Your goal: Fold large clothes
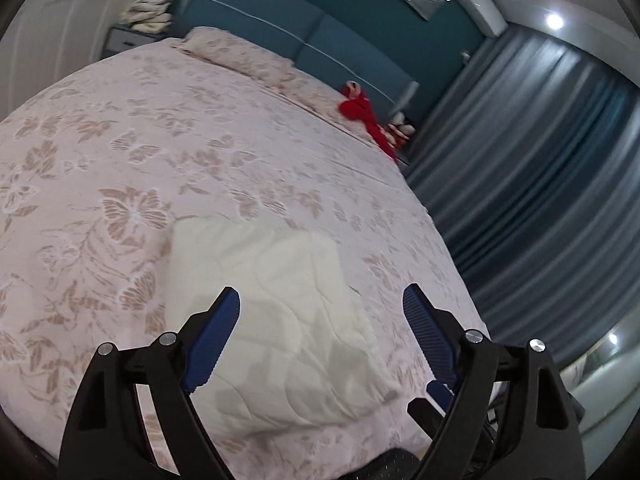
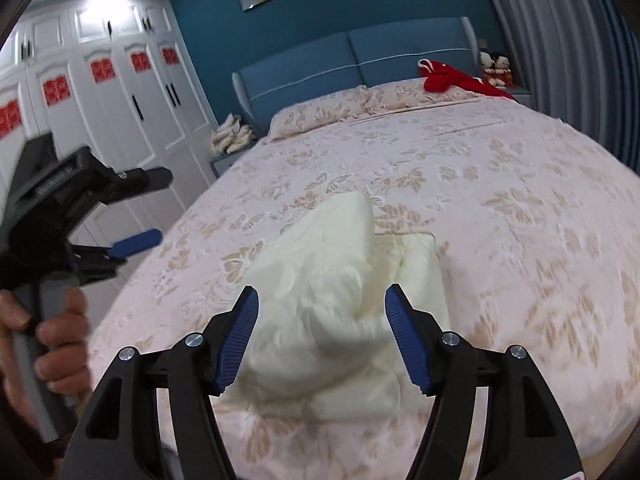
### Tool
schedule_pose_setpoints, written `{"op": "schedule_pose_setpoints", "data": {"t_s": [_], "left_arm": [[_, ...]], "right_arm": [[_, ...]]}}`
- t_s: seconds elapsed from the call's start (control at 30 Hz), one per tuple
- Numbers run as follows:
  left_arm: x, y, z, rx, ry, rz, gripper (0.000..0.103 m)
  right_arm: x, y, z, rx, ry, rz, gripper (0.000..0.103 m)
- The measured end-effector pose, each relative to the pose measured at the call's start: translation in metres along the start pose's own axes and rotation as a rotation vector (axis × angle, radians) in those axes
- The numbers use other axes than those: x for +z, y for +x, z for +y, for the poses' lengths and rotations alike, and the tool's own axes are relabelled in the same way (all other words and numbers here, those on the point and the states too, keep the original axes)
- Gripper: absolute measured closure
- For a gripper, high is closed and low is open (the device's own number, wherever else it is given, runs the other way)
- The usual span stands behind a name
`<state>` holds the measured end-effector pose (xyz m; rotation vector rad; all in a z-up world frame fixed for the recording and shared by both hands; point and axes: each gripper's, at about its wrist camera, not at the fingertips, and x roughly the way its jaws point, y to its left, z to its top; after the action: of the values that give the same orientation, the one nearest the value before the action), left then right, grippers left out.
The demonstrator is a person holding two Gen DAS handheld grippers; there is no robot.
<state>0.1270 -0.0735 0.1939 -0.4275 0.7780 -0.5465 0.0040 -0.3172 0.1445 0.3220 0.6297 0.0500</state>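
Observation:
A cream quilted garment [image 1: 288, 320] lies folded into a thick bundle near the foot of the bed; in the right wrist view [image 2: 340, 300] its top layer bulges up. My left gripper [image 1: 320, 304] is open and empty, hovering above the bundle's near edge. It also shows in the right wrist view [image 2: 148, 208] at the left, held by a hand, off the bed's side. My right gripper [image 2: 322, 302] is open and empty, its blue pads [image 2: 240, 344] either side of the bundle, just above it.
The bed [image 2: 500, 220] has a pink butterfly-patterned cover and pillows [image 2: 340, 112] at a blue headboard. A red garment [image 2: 452, 76] and dolls [image 2: 496, 66] sit at the far right. White wardrobes [image 2: 100, 92] stand left, grey curtains [image 1: 540, 152] right. A nightstand holds cloths [image 2: 234, 138].

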Motion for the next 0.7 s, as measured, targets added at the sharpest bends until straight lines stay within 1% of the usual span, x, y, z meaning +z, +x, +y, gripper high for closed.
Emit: {"op": "schedule_pose_setpoints", "data": {"t_s": [0.03,0.07,0.1,0.13,0.17,0.2,0.23,0.3,0.37,0.4,0.47,0.5,0.53,0.57,0.6,0.7], "left_arm": [[0.006,0.003,-0.002,0.014,0.016,0.0,0.023],[0.011,0.007,-0.006,0.033,0.037,-0.001,0.024],[0.015,0.013,-0.012,0.043,0.063,0.005,0.024],[0.018,0.015,-0.014,0.043,0.092,0.012,0.024],[0.019,0.019,-0.018,0.052,0.117,0.018,0.025],[0.021,0.021,-0.02,0.059,0.133,0.023,0.025],[0.024,0.031,-0.026,0.059,0.162,0.04,0.026],[0.024,0.049,-0.035,0.072,0.208,0.078,0.03],[0.021,0.074,-0.048,0.075,0.256,0.124,0.035],[0.019,0.083,-0.052,0.075,0.273,0.14,0.035],[0.012,0.111,-0.063,0.092,0.317,0.183,0.039],[0.008,0.125,-0.068,0.099,0.337,0.207,0.043],[0.0,0.143,-0.074,0.112,0.363,0.234,0.046],[-0.005,0.152,-0.077,0.124,0.381,0.246,0.049],[-0.014,0.168,-0.083,0.137,0.406,0.271,0.051],[-0.032,0.198,-0.089,0.158,0.417,0.328,0.053]], "right_arm": [[0.002,0.014,-0.002,-0.008,0.006,0.037,0.04],[0.0,0.028,-0.006,-0.002,0.022,0.084,0.047],[-0.004,0.038,-0.009,0.003,0.043,0.124,0.058],[-0.009,0.045,-0.014,-0.001,0.066,0.157,0.063],[-0.013,0.047,-0.019,0.007,0.077,0.169,0.077],[-0.017,0.046,-0.025,0.038,0.095,0.169,0.083],[-0.02,0.041,-0.028,0.056,0.106,0.162,0.085],[-0.025,0.035,-0.038,0.07,0.133,0.155,0.088],[-0.035,0.029,-0.05,0.049,0.163,0.149,0.088],[-0.04,0.027,-0.056,0.044,0.182,0.15,0.089],[-0.053,0.029,-0.072,0.039,0.239,0.17,0.089],[-0.06,0.031,-0.08,0.037,0.267,0.18,0.089],[-0.068,0.034,-0.087,0.03,0.289,0.192,0.089],[-0.073,0.036,-0.092,0.023,0.3,0.201,0.089],[-0.076,0.038,-0.094,0.019,0.305,0.206,0.089],[-0.088,0.048,-0.106,0.014,0.337,0.227,0.089]]}}
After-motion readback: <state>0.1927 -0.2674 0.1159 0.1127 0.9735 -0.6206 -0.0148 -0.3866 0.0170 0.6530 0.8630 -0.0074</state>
